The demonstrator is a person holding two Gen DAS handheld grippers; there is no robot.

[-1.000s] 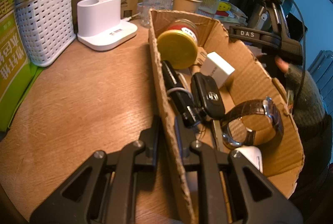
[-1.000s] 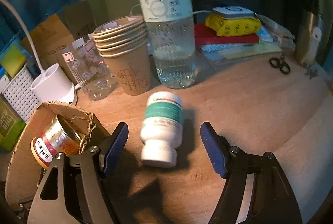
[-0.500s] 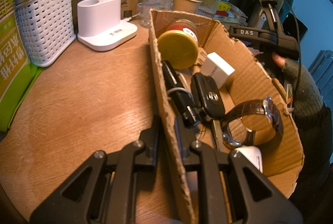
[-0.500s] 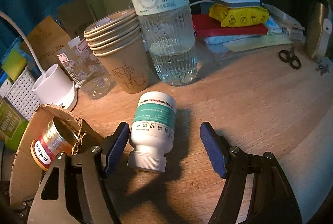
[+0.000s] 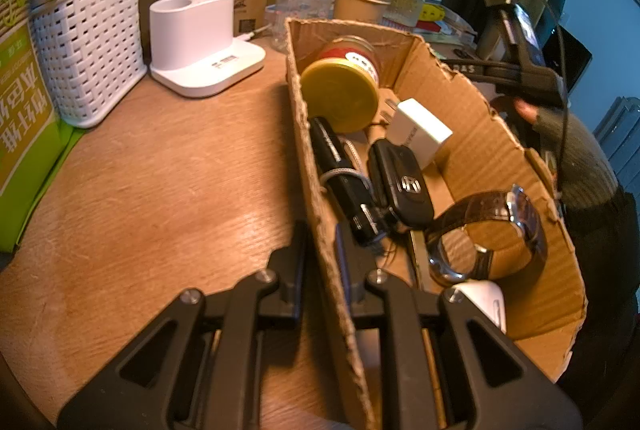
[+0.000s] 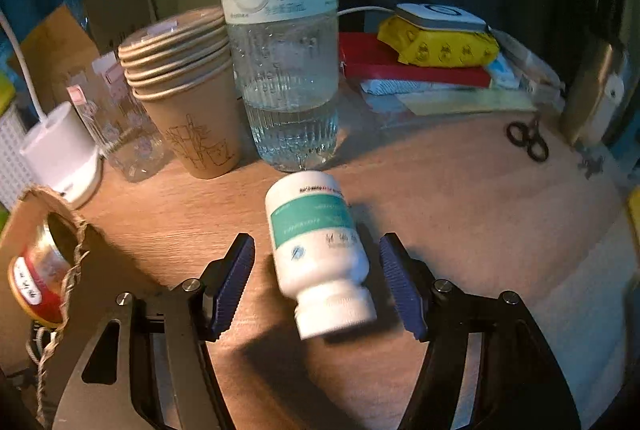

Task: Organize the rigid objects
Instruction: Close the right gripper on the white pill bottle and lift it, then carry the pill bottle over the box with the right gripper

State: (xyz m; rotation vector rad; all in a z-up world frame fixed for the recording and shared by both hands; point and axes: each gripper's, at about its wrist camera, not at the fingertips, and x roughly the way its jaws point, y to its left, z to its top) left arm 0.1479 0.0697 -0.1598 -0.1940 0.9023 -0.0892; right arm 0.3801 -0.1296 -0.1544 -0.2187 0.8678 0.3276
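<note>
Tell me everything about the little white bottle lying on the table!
The white pill bottle looks plastic, with a green label band and a white cap. It lies on its side on the wooden table, cap toward the camera, base near the water bottle. The right gripper is closing around it, pads not yet touching.

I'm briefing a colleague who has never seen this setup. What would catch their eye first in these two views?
Probably the white pill bottle with its green label, lying on its side on the wooden table between the blue pads of the right gripper, whose jaws are closing without touching it yet. Next, the cardboard box crowded with small items, notably a yellow-lidded jar at its far end and a brown-strapped watch nearer, with the left gripper clamped on the box's near wall.
</note>
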